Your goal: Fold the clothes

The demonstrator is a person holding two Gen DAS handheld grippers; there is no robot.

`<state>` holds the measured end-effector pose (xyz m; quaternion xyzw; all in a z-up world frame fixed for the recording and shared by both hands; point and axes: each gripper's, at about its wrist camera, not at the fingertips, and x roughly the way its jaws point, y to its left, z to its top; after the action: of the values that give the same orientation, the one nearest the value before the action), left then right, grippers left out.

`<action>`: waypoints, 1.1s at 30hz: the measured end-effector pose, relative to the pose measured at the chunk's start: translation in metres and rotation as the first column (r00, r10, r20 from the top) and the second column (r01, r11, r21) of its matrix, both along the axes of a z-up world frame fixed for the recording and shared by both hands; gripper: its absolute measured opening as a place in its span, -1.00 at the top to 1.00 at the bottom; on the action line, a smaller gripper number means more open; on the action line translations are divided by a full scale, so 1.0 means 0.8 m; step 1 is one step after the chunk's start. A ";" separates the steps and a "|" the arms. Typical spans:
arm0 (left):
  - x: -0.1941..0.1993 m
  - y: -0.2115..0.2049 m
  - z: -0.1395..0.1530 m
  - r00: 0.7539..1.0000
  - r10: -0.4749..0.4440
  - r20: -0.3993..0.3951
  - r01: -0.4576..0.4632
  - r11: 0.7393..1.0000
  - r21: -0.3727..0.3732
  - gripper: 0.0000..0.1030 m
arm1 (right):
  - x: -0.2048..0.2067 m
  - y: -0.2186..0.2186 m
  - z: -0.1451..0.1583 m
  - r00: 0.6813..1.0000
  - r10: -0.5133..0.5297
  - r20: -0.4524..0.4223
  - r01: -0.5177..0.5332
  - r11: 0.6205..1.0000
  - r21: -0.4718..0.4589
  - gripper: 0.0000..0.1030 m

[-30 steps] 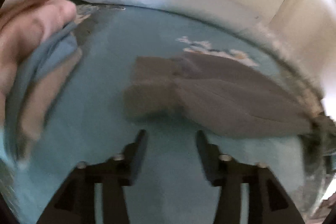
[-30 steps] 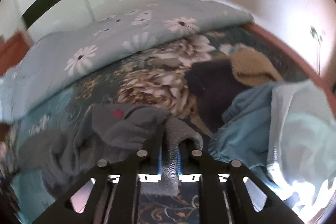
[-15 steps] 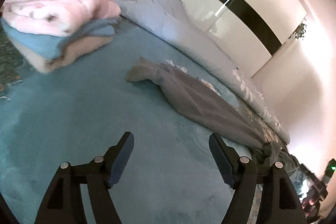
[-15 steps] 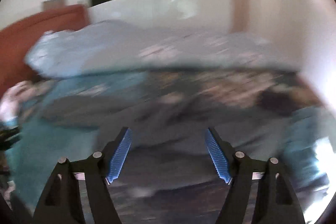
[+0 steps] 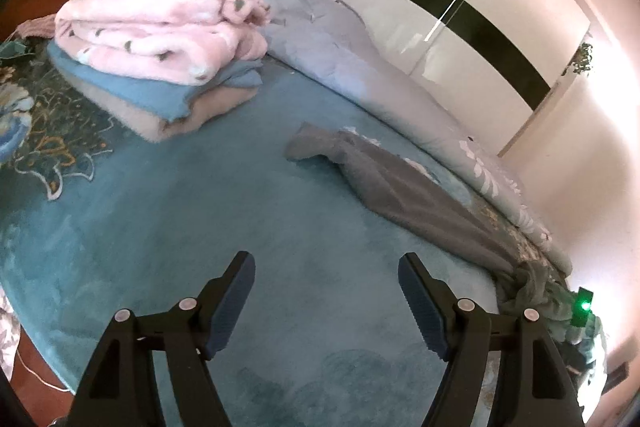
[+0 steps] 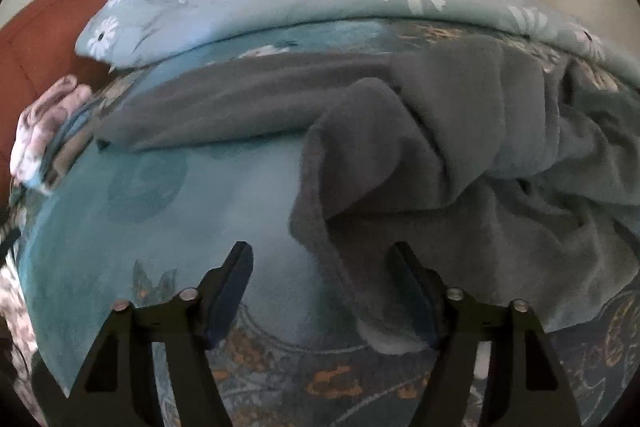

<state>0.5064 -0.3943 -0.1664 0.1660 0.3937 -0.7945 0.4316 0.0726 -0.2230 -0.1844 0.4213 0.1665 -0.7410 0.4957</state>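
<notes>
A long grey fleece garment (image 5: 404, 187) lies stretched and rumpled across the teal plush bedspread (image 5: 200, 227), running from mid-frame to the lower right in the left wrist view. It fills the right half of the right wrist view in bunched folds (image 6: 460, 155). The left gripper (image 5: 326, 291) hangs wide open over bare bedspread. The right gripper (image 6: 320, 279) is also spread, with a fold beside its right finger. A stack of folded pink, blue and beige blankets (image 5: 156, 43) sits upper left.

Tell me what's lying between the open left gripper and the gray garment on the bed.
Nothing: in the left wrist view only bare teal bedspread separates the left gripper from the gray garment.
</notes>
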 end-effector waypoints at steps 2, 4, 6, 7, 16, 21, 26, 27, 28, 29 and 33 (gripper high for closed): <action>-0.001 0.000 -0.004 1.000 -0.004 0.000 0.004 1.000 0.012 -0.51 | -0.008 0.001 -0.001 0.999 -0.030 0.021 0.030 1.000 -0.001 0.42; -0.002 0.001 -0.007 1.000 -0.010 -0.002 0.010 1.000 0.023 -0.51 | -0.018 0.004 -0.002 0.997 -0.059 0.050 0.059 0.998 -0.007 0.78; -0.003 0.003 -0.008 1.000 -0.018 0.003 0.017 0.999 0.027 -0.51 | -0.032 0.016 -0.001 0.979 -0.069 0.190 0.083 0.994 -0.066 0.91; -0.003 0.005 -0.008 1.000 -0.019 0.005 0.018 1.000 0.025 -0.51 | -0.039 0.025 0.002 0.953 -0.057 0.297 0.098 0.988 -0.122 0.92; -0.004 0.003 -0.003 1.000 -0.014 -0.018 0.014 1.000 0.027 -0.51 | 0.031 0.021 0.114 0.861 0.342 0.376 -0.094 0.834 -0.543 0.91; 0.000 0.014 0.013 0.999 -0.033 -0.007 0.033 0.999 -0.007 -0.51 | 0.079 -0.038 0.150 0.780 0.511 0.363 -0.178 0.736 -0.653 0.92; 0.009 0.022 0.026 0.999 -0.042 0.022 0.043 0.998 -0.041 -0.51 | 0.104 -0.079 0.127 0.752 0.531 0.390 -0.194 0.744 -0.639 0.92; 0.009 0.023 0.026 0.999 -0.043 0.020 0.044 0.998 -0.040 -0.51 | 0.104 -0.083 0.114 0.758 0.503 0.415 -0.181 0.774 -0.607 0.91; 0.010 0.023 0.026 0.999 -0.048 0.016 0.049 0.998 -0.036 -0.51 | 0.103 -0.088 0.101 0.763 0.475 0.438 -0.167 0.800 -0.577 0.91; 0.009 0.023 0.026 0.998 -0.056 0.012 0.056 0.998 -0.030 -0.51 | 0.098 -0.092 0.090 0.763 0.456 0.459 -0.151 0.815 -0.560 0.91; -0.009 0.030 0.023 0.991 -0.131 0.026 0.132 0.991 -0.024 -0.51 | 0.080 -0.107 0.048 0.757 0.375 0.535 -0.087 0.869 -0.486 0.91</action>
<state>0.4992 -0.3704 -0.1480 0.1959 0.3662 -0.8241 0.3851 0.1367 -0.3085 -0.1463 0.4932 -0.1202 -0.5121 0.6928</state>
